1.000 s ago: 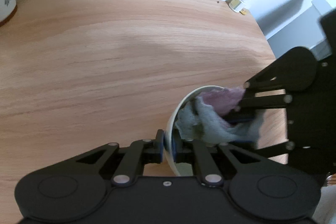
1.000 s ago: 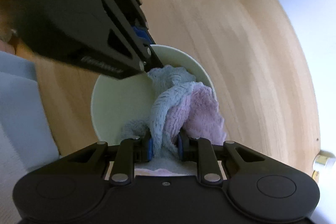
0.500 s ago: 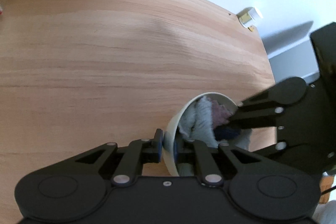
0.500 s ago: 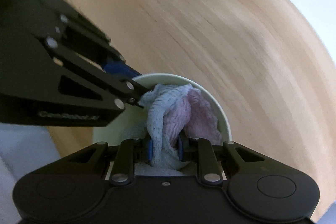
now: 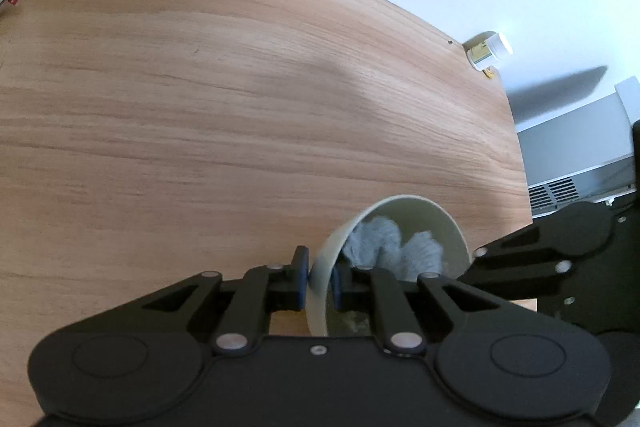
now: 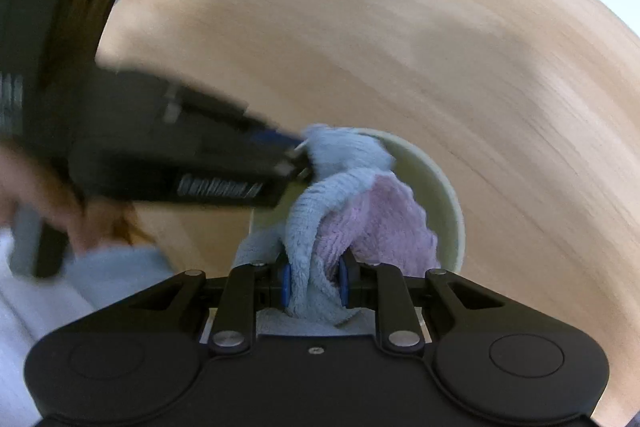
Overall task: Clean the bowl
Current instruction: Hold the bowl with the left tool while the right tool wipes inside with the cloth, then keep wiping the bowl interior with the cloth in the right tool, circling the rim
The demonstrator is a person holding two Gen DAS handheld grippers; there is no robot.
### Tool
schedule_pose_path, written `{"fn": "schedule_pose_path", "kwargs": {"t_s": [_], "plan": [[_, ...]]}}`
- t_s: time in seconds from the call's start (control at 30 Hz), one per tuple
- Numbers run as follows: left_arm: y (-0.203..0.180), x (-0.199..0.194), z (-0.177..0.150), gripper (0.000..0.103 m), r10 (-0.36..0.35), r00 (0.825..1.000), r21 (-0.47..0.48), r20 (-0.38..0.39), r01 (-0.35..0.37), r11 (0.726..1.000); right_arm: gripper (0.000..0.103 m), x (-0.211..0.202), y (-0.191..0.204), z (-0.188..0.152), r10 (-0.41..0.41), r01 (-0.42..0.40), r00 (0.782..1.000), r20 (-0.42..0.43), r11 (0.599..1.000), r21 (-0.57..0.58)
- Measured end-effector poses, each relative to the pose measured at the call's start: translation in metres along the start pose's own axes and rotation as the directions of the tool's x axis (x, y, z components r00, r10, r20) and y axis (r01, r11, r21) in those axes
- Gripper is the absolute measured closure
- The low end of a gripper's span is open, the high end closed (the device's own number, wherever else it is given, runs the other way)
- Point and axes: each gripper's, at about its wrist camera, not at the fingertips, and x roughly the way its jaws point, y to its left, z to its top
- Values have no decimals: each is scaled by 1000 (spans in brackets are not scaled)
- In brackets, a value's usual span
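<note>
Two grips held: your left gripper (image 5: 318,281) jaws clamped the rigid, slippery pale-green ceramic bowl (image 5: 448,227) at its 6 o'clock rim; your right gripper (image 6: 314,285) jaws pinched the soft blue-and-pink terry cloth (image 6: 340,195).

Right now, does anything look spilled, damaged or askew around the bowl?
Nothing spilled or broken. The bowl is tipped on its side, but the left gripper clamps its rim on purpose while the right gripper wipes inside with the cloth.

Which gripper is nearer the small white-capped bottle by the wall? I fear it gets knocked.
Neither is close; which is nearer cannot be told. The left gripper clamps the bowl rim; the right gripper wipes inside with the cloth; the bottle stands far beyond.
</note>
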Motion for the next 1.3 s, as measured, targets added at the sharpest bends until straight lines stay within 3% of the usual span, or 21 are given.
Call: {"fn": "schedule_pose_path", "kwargs": {"t_s": [0.17,0.2,0.4,0.47,0.53,0.6,0.7,0.8,0.9,0.93,1.0,1.07,1.13,1.3], "plan": [[-1,0,0,92,1,1000,22,3,-1,1000,79,17,5,3,-34,33,999,-16,998,-58],[-1,0,0,92,-1,1000,27,3,1,1000,79,23,15,2,-94,92,996,-6,983,-157],[1,-1,1,93,-10,1000,24,-14,10,1000,78,33,34,3,-241,241,970,39,921,-306],[6,-4,0,92,-29,999,-14,-17,29,1000,78,31,31,4,-253,260,965,62,933,-250],[11,-6,-1,89,-56,998,-59,-21,55,997,78,27,26,5,-254,268,962,101,948,-170],[16,-8,-2,88,-79,997,-92,-19,77,993,78,11,18,5,-212,226,960,181,972,-60],[19,-10,-3,89,-76,997,-112,-13,74,991,78,-3,21,0,-142,166,941,306,985,-53],[17,-10,-2,91,-54,998,-104,-12,53,993,78,8,22,9,-88,110,948,305,992,-58],[16,-13,0,92,-24,1000,-83,-10,23,996,78,23,10,-24,-67,102,941,331,991,-89],[16,-13,1,92,-19,1000,-83,-12,18,996,78,25,-14,-28,-62,98,940,335,991,-92],[15,-13,1,93,-15,1000,-80,-12,14,997,78,27,-20,-21,-44,81,940,339,992,-95],[13,-11,1,93,-9,1000,-72,-12,8,997,78,62,-5,9,-65,110,941,331,987,-120],[12,-11,1,93,-10,1000,-64,-13,9,998,78,63,19,26,-96,158,943,319,972,-174],[16,-13,1,92,-17,1000,-53,-12,16,998,78,56,18,6,-148,208,949,280,957,-200]]}}
